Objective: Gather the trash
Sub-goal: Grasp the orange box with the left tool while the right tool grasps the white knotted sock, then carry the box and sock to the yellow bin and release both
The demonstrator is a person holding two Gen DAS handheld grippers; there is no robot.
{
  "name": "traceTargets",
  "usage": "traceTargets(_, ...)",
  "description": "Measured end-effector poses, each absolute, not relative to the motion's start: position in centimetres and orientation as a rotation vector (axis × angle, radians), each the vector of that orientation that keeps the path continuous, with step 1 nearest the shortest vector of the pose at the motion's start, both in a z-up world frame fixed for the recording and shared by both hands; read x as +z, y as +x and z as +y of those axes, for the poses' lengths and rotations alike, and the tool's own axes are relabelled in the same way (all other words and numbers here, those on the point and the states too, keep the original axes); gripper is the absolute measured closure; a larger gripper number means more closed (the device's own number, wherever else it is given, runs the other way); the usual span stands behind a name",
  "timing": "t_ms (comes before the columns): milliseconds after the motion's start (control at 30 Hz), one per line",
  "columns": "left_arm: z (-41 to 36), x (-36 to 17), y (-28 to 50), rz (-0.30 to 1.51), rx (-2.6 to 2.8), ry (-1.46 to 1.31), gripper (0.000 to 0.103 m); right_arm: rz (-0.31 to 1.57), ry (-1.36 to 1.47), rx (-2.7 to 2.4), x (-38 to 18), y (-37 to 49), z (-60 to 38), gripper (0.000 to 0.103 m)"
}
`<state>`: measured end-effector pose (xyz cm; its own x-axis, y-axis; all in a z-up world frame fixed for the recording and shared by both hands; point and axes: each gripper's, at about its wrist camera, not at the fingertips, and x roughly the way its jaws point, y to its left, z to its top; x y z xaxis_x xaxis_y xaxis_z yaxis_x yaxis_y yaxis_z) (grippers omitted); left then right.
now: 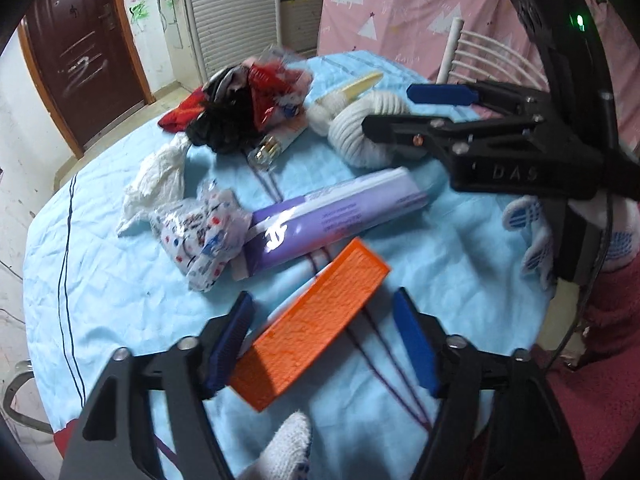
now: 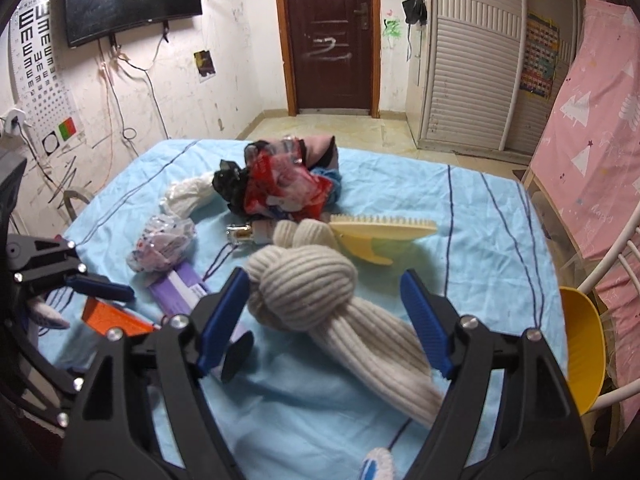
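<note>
Now the left gripper (image 1: 324,344) straddled the orange block (image 1: 312,324) on the blue sheet (image 1: 100,280), jaws apart, one pad touching; the right gripper (image 2: 326,320) hung wide around the knotted sock (image 2: 320,300).

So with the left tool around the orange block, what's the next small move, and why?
Probably close the left tool on the orange block. The block lies between its open blue pads: the left pad looks at or near the block's side, while the right one stands clear, so nothing is gripped yet.
</note>
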<state>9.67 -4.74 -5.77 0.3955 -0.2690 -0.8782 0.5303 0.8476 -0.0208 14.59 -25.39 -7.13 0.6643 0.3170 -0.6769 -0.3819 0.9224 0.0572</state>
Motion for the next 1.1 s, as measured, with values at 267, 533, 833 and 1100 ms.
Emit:
traceTargets(267, -3.3, -5.8, 9.6, 1.009, -0.507, 0.275, 0.078, 0.785, -0.119, 0.448, -7.7, 15.0, -23.9, 0.037)
traceTargets(533, -2.8, -5.4, 9.6, 0.996, -0.488, 0.243, 0.088, 0.769, -0.121, 0.481, -7.5, 14.3, -23.7, 0.049)
traceTargets(833, -4.0, -3.2, 8.9, 0.944, -0.493, 0.251, 0.089, 0.691, -0.05, 0.454, -5.4, 13.1, -26.7, 0.049)
traceTargets(1100, -5.1, -3.7, 9.3, 0.976, -0.437, 0.285, 0.09, 0.65, -0.004, 0.411, -4.7, 12.7, -30.0, 0.049)
